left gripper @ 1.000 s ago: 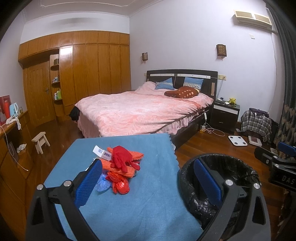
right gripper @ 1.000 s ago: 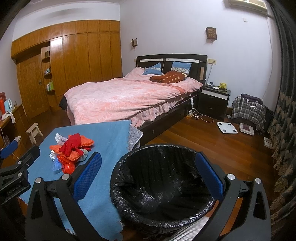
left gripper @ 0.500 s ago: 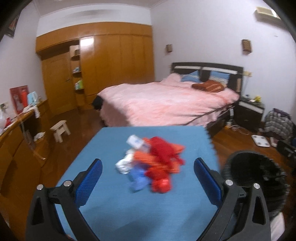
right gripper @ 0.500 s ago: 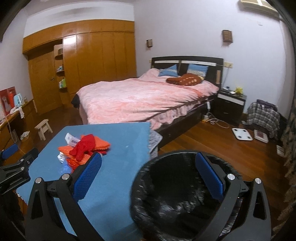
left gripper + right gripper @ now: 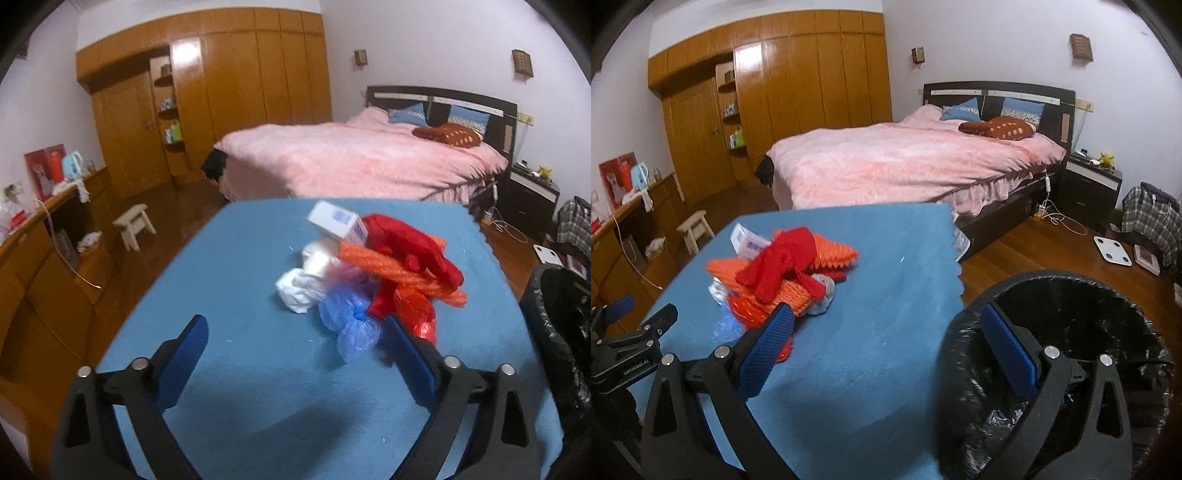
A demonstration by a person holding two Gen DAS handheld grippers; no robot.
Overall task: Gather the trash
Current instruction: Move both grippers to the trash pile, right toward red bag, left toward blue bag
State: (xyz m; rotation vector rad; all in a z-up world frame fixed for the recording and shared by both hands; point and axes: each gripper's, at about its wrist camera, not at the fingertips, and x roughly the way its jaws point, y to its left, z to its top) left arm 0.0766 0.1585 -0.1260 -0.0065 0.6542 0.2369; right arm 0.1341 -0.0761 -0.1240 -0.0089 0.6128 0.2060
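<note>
Both wide-open, empty grippers, left (image 5: 295, 354) and right (image 5: 886, 343), face a soft, light trash pile (image 5: 373, 269) beside the black-lined round bin (image 5: 1071, 295); pinch the crumpled blue plastic bag (image 5: 351, 321).

Trash pile (image 5: 373, 273) of red, orange, white, blue items heaped beside black-lined bin (image 5: 1071, 354).

My left wrist camera looks forward and down from close above the blue table (image 5: 258, 387), facing the trash pile (image 5: 373, 269) just ahead, bed (image 5: 354, 162) beyond. My right wrist camera sits further right, over the table's edge and the black-lined bin (image 5: 1071, 332). Both views share table, pile, bed and wooden wardrobe (image 5: 798, 85).
</note>
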